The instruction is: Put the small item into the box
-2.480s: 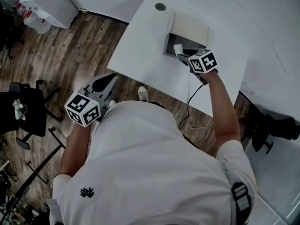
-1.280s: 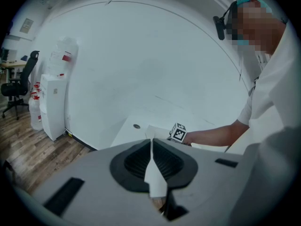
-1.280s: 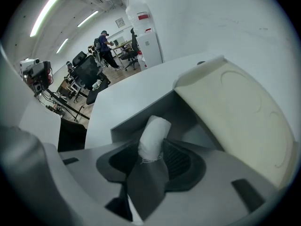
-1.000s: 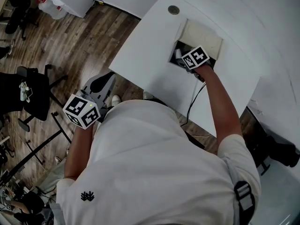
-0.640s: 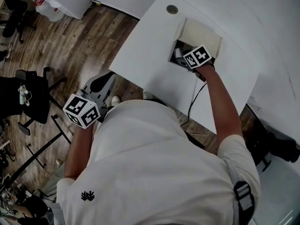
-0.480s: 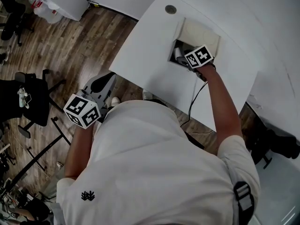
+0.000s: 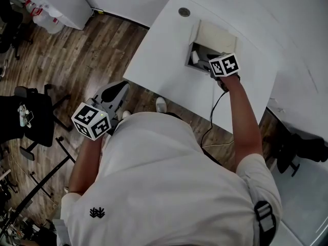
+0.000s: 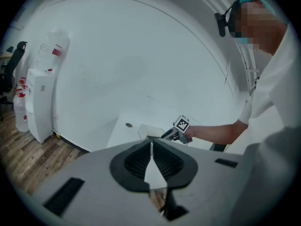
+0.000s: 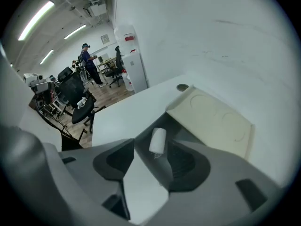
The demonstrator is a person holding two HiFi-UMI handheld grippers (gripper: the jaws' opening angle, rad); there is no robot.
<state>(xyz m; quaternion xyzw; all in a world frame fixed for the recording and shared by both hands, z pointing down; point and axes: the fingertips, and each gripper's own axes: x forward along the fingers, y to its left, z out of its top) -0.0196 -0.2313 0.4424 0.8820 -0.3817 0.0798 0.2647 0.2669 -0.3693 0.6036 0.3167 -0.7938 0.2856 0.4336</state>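
While roll (image 9: 157,140) lies boxed | right hand-held gripper (image 9: 148,157) just opened, empty | left (image 8: 150,144) seemingly shut

Wood-plank floor (image 7: 77,60), white table (image 7: 164,55) by white wall (image 9: 211,32), black office chairs (image 7: 31,119), white cabinet (image 7: 59,1), ceiling strip lights (image 9: 35,20)

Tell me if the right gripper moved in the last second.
Yes: right gripper drew back from the box opening to its near right corner; its jaws have just been opening, the roll free between them.
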